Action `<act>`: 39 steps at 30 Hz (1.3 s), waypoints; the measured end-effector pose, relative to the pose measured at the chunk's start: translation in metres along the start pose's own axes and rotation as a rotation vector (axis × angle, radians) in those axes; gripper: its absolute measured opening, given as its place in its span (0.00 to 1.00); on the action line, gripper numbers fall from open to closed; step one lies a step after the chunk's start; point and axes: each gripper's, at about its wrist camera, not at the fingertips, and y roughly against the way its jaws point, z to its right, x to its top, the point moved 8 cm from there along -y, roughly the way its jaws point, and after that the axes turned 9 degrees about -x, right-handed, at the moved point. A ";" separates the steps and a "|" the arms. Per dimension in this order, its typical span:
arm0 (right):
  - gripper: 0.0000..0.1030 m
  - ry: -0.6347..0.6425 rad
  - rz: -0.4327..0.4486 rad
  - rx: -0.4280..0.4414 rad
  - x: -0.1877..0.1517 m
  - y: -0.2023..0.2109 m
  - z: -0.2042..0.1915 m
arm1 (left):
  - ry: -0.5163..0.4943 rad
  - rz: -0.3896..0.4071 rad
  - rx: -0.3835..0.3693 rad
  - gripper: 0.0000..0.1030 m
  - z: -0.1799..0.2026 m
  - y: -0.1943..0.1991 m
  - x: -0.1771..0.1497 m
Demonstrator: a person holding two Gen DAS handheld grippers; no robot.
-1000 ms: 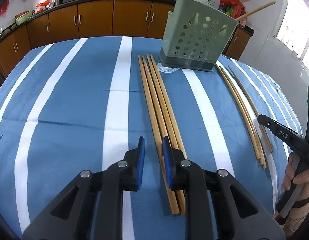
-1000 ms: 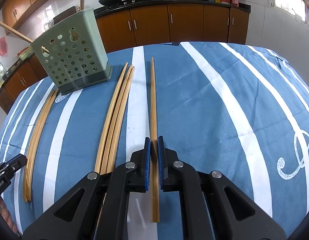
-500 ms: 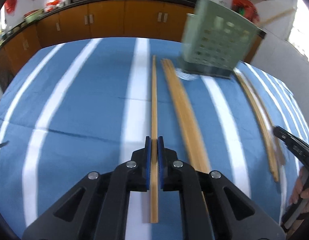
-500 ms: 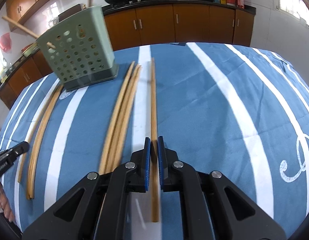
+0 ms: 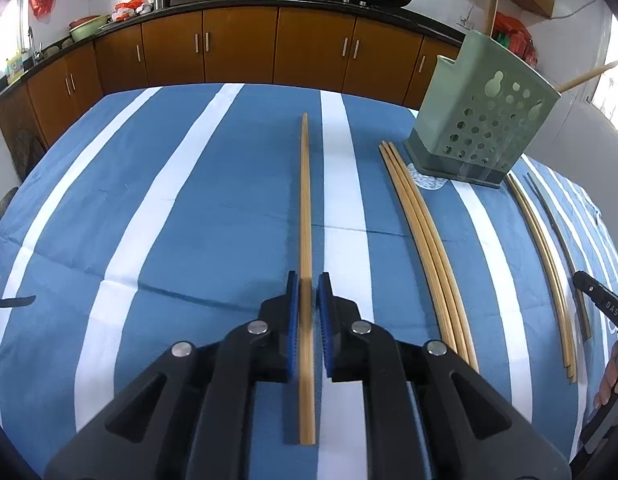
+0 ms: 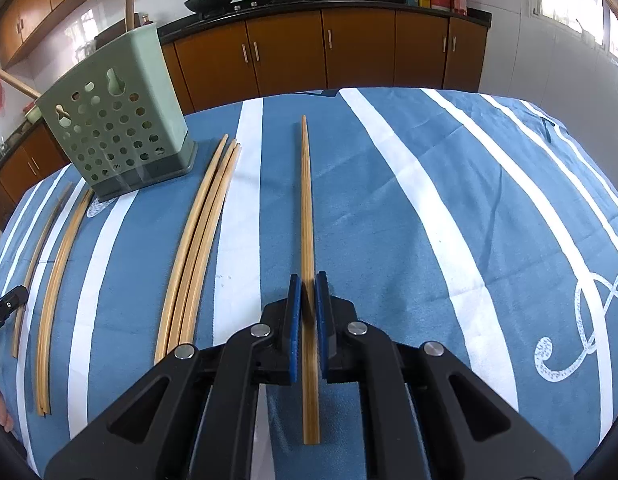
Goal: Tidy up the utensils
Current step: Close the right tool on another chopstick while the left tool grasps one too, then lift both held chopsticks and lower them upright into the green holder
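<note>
Your left hand-held gripper (image 5: 307, 300) is matt black plastic with bright metal pivot pins (image 5: 257, 326), and its pads (image 5: 292, 312) are ribbed blue rubber; your right hand-held gripper (image 6: 307, 300) looks the same. Each clamps a smooth, pale wooden chopstick (image 5: 305, 216) with fine grain, as does the other chopstick (image 6: 307, 208). The tabletop (image 5: 181, 208) wears a matt blue cloth with white stripes, lightly creased. The utensil holder (image 5: 481, 120) is dull sage-green perforated plastic. Behind, the cabinets (image 5: 237, 48) are glossy brown wood.
</note>
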 end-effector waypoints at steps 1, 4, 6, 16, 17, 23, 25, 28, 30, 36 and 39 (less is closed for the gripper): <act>0.08 0.000 0.000 0.000 0.000 0.000 -0.001 | 0.006 0.001 -0.005 0.12 0.000 0.000 0.000; 0.08 0.000 0.000 0.000 0.000 0.001 -0.001 | 0.013 0.003 -0.009 0.12 0.000 0.001 -0.001; 0.08 0.003 0.000 -0.003 0.000 0.000 0.000 | 0.012 0.002 -0.008 0.12 -0.001 0.000 0.001; 0.08 0.015 -0.001 0.013 -0.007 0.005 0.002 | -0.046 -0.014 0.014 0.12 0.001 0.004 -0.003; 0.08 0.012 -0.001 0.017 -0.007 0.005 0.002 | -0.047 -0.013 0.015 0.12 0.001 0.003 -0.003; 0.08 0.004 -0.002 0.028 -0.006 0.005 0.003 | -0.046 -0.012 0.027 0.08 0.000 0.003 -0.003; 0.08 0.002 0.009 0.027 -0.003 0.008 0.004 | -0.040 -0.024 0.017 0.07 0.000 0.005 -0.001; 0.08 -0.024 0.088 0.048 0.012 0.031 0.008 | -0.044 0.028 -0.006 0.07 0.004 0.024 0.013; 0.08 -0.034 0.141 0.053 0.023 0.045 0.011 | -0.058 0.072 -0.016 0.07 0.009 0.039 0.024; 0.08 -0.075 0.295 0.087 0.055 0.091 0.018 | -0.077 0.215 -0.041 0.07 0.024 0.085 0.060; 0.07 -0.079 0.325 0.099 0.062 0.100 0.018 | -0.074 0.263 -0.041 0.07 0.027 0.098 0.071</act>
